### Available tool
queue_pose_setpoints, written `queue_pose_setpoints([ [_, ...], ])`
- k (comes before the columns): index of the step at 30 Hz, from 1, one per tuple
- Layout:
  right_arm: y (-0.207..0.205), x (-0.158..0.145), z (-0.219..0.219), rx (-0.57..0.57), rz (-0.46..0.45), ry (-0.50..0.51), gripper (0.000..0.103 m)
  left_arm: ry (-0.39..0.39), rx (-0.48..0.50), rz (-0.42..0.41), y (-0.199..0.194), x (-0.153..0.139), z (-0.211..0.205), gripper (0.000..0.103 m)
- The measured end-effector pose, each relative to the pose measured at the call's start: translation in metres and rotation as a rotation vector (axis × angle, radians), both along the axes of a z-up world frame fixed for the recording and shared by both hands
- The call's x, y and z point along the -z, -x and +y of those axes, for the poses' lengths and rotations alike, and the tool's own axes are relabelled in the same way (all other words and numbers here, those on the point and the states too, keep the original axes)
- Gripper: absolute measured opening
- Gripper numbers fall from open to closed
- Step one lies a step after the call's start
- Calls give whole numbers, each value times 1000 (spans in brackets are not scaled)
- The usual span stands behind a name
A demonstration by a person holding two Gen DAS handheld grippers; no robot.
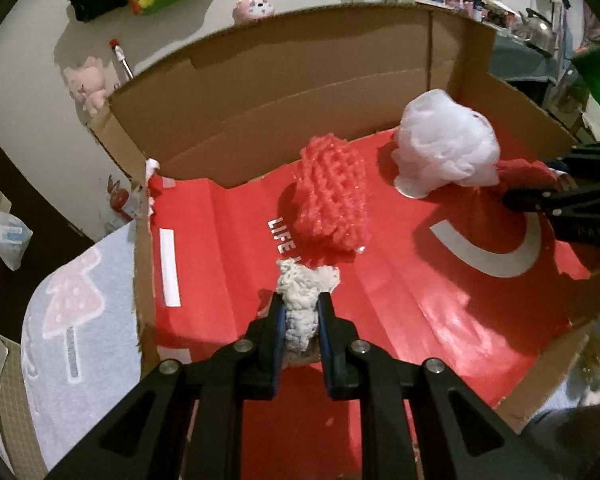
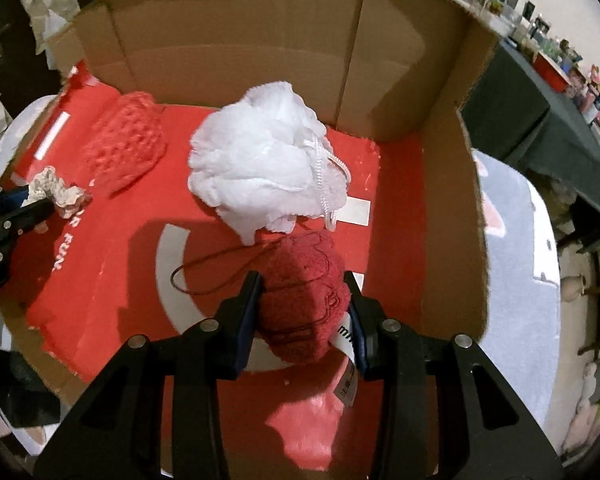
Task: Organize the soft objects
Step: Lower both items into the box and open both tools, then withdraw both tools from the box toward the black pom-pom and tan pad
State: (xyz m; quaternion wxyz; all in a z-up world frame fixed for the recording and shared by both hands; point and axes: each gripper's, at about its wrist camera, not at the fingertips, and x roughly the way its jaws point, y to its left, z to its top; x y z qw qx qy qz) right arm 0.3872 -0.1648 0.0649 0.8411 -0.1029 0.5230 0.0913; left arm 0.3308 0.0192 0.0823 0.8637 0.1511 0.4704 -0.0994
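Observation:
My left gripper (image 1: pixel 301 304) is shut on a cream crocheted scrunchie (image 1: pixel 305 294) and holds it over the red floor of a cardboard box (image 1: pixel 260 92); it also shows in the right wrist view (image 2: pixel 58 194). My right gripper (image 2: pixel 304 284) is shut on a dark red terry towel (image 2: pixel 302 300) with a white label, low inside the box near its right wall; it shows at the right of the left wrist view (image 1: pixel 540 196). A white mesh bath pouf (image 2: pixel 260 172) and a coral foam net (image 1: pixel 332 200) lie on the box floor.
The box (image 2: pixel 452 220) has tall brown walls at the back and right, and a torn low left edge. It stands on a pale mat with a pink tree print (image 1: pixel 72 312). Plush toys (image 1: pixel 90 84) lie on the floor beyond. A cluttered dark table (image 2: pixel 548 112) stands to the right.

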Motion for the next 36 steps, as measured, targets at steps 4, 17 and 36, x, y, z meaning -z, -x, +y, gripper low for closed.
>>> queue_pose_setpoints([
  [4, -4, 7, 4, -15, 1, 29, 39, -10, -13, 6, -6, 5, 1, 17],
  [17, 2, 17, 1, -43, -4, 80, 43, 4, -14, 7, -6, 7, 2, 28],
  [36, 76, -47, -3, -57, -156, -15, 69, 229, 2, -263, 73, -75, 7, 89],
])
